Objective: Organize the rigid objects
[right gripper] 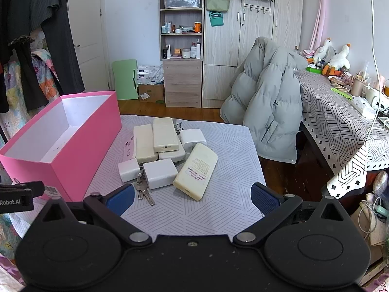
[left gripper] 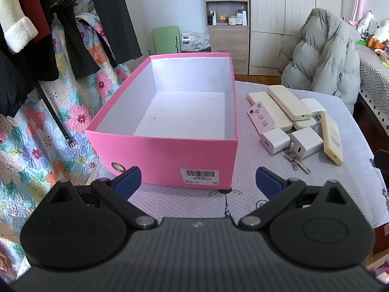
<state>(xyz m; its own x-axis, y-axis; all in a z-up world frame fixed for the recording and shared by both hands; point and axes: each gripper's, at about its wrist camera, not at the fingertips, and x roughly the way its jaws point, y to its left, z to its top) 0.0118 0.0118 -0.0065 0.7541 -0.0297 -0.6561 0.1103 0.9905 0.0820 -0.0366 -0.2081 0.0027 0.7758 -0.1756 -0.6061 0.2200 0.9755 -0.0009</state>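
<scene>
An empty pink box (left gripper: 170, 155) (right gripper: 80, 146) with a white inside stands on the patterned table cloth. To its right lies a pile of rigid things: cream remote-like blocks (left gripper: 289, 101) (right gripper: 165, 133), a cream block with a label (right gripper: 197, 170) (left gripper: 331, 138), white chargers (left gripper: 305, 141) (right gripper: 160, 172) and a bunch of keys (left gripper: 296, 160) (right gripper: 143, 189). My left gripper (left gripper: 198, 182) is open in front of the box's near wall. My right gripper (right gripper: 193, 199) is open just short of the pile. Neither holds anything.
A grey puffer jacket (right gripper: 267, 112) hangs over a chair behind the table. Clothes and a floral quilt (left gripper: 48, 121) hang at the left. A desk with a patterned cloth (right gripper: 340, 126) stands at the right; shelves and wardrobes line the back wall.
</scene>
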